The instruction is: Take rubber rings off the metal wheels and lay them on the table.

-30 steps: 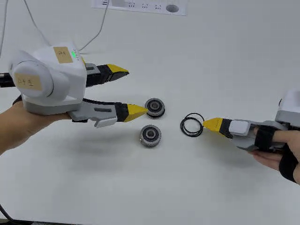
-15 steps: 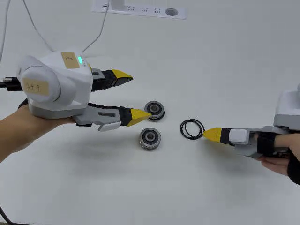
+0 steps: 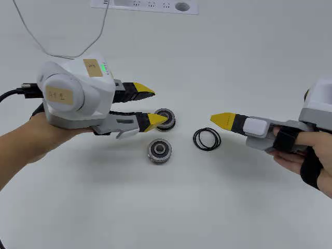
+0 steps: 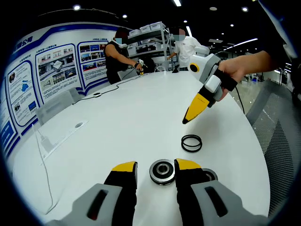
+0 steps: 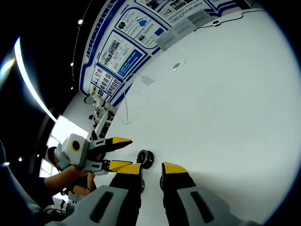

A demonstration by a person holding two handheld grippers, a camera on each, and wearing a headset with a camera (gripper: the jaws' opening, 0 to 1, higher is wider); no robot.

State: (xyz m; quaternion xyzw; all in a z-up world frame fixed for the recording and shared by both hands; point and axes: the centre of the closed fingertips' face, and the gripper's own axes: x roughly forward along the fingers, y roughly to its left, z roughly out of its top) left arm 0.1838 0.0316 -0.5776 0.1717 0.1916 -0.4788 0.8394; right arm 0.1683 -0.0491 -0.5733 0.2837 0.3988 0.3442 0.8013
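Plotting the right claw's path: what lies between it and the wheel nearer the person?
The loose rubber rings, flat on the table, lie between the right claw and that wheel, as the head view shows.

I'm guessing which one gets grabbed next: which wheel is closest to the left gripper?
The wheel farther from the person, right at the left gripper's yellow tips. The other wheel lies apart, nearer the person.

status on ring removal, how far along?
Done: two rubber rings lie loose on the table. In hand: nothing gripped. The left gripper, open, is at the far wheel, and the right gripper hovers empty near the rings. Left: the far wheel and the near wheel show dark rims, so more rings may remain. Too small to tell.
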